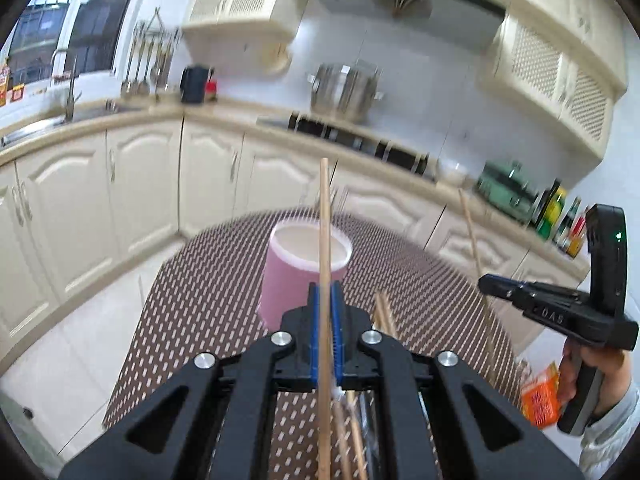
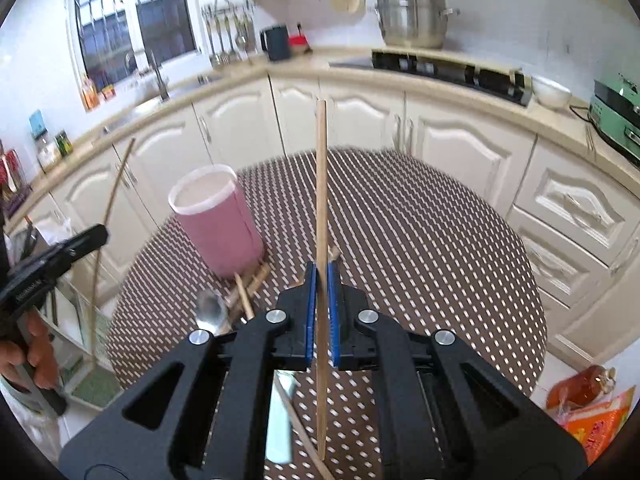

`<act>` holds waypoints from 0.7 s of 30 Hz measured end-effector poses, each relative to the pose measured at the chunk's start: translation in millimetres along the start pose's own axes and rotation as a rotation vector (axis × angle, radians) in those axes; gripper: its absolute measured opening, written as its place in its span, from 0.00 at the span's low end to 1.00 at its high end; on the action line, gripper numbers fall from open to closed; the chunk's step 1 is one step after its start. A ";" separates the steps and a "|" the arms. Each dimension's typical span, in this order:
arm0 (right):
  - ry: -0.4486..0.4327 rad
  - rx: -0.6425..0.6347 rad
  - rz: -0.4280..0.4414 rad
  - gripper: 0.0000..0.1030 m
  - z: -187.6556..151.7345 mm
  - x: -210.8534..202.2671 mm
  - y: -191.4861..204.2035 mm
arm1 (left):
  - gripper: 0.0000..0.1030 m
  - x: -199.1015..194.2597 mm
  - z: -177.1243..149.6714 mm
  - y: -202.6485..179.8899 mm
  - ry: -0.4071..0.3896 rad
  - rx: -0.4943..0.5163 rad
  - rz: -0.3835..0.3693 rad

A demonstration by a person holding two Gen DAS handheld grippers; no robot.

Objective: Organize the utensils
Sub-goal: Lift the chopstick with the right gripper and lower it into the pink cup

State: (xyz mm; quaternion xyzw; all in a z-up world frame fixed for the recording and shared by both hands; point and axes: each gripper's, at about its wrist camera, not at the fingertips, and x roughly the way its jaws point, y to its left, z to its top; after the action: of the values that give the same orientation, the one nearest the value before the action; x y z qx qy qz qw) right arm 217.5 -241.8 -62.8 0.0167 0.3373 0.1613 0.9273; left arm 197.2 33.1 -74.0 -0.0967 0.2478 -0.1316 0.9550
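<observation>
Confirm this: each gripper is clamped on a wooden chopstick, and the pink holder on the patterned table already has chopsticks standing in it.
Not quite. The left gripper and right gripper are each shut on a wooden chopstick, but the pink holder on the patterned table has no chopsticks standing in it; the right wrist view shows only its bare rim.

A steel stockpot (image 2: 412,18) sits on the black stove (image 2: 448,72) at the upper right of the right wrist view, a white bowl (image 2: 550,90) just beside the stove's end. A dark kettle (image 2: 276,42) stands near the hanging ladles (image 2: 226,36) (left of centre, by the window (image 2: 128,28)). A green appliance (image 2: 618,120) occupies the right edge. Cream cabinet doors (image 2: 360,120) run below.
</observation>
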 end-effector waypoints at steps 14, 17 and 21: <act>-0.211 0.042 0.200 0.06 73.0 14.1 52.1 | 0.05 30.1 62.6 -22.6 -0.277 -0.007 -0.023; -0.276 0.061 0.227 0.06 85.9 22.2 59.1 | 0.05 39.0 76.5 -17.9 -0.324 -0.029 -0.045; -0.347 0.075 0.235 0.06 99.7 38.6 68.6 | 0.06 49.9 85.7 -12.6 -0.391 -0.026 -0.026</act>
State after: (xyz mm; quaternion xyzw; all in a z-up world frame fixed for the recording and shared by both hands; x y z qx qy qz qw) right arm 288.5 -157.0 -0.1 0.1179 0.1742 0.2506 0.9450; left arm 279.4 16.4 -19.6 -0.1358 0.0580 -0.1195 0.9818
